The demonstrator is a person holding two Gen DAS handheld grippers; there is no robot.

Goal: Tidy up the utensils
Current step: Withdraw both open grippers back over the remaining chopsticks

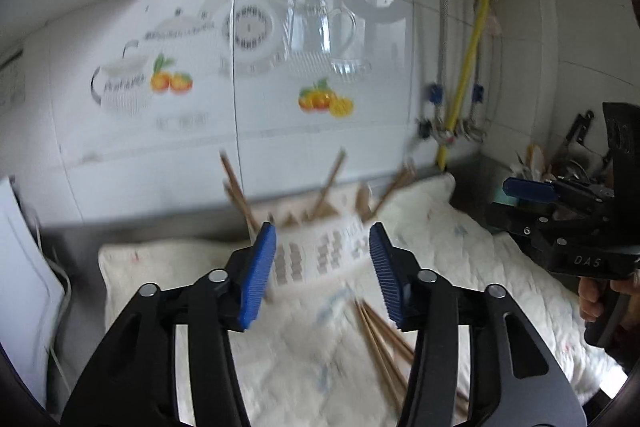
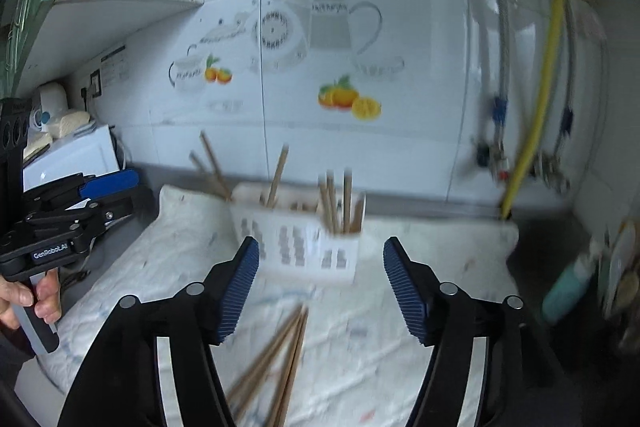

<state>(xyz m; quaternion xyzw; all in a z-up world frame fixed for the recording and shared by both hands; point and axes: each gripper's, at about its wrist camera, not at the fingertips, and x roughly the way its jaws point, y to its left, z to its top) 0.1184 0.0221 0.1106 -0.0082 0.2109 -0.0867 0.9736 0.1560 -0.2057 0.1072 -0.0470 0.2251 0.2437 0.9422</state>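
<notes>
A white slotted utensil holder (image 1: pixel 320 251) (image 2: pixel 298 235) stands on a cream quilted cloth, with several wooden chopsticks (image 2: pixel 338 203) upright in it. More loose chopsticks (image 1: pixel 384 339) (image 2: pixel 280 355) lie on the cloth in front of it. My left gripper (image 1: pixel 322 275) hangs above the cloth just before the holder, jaws open, nothing between them. My right gripper (image 2: pixel 320 287) stands open over the loose chopsticks, also empty. Each gripper shows in the other's view: the right gripper (image 1: pixel 532 189) at the right edge, the left gripper (image 2: pixel 108 183) at the left edge, each in a hand.
The cream cloth (image 1: pixel 168 267) (image 2: pixel 420 327) covers a grey counter against a white tiled wall with teapot and fruit decals. A yellow hose (image 1: pixel 472 47) and valves stand at the right. A white appliance (image 2: pixel 76 151) sits left; a teal bottle (image 2: pixel 568 287) and dishes sit right.
</notes>
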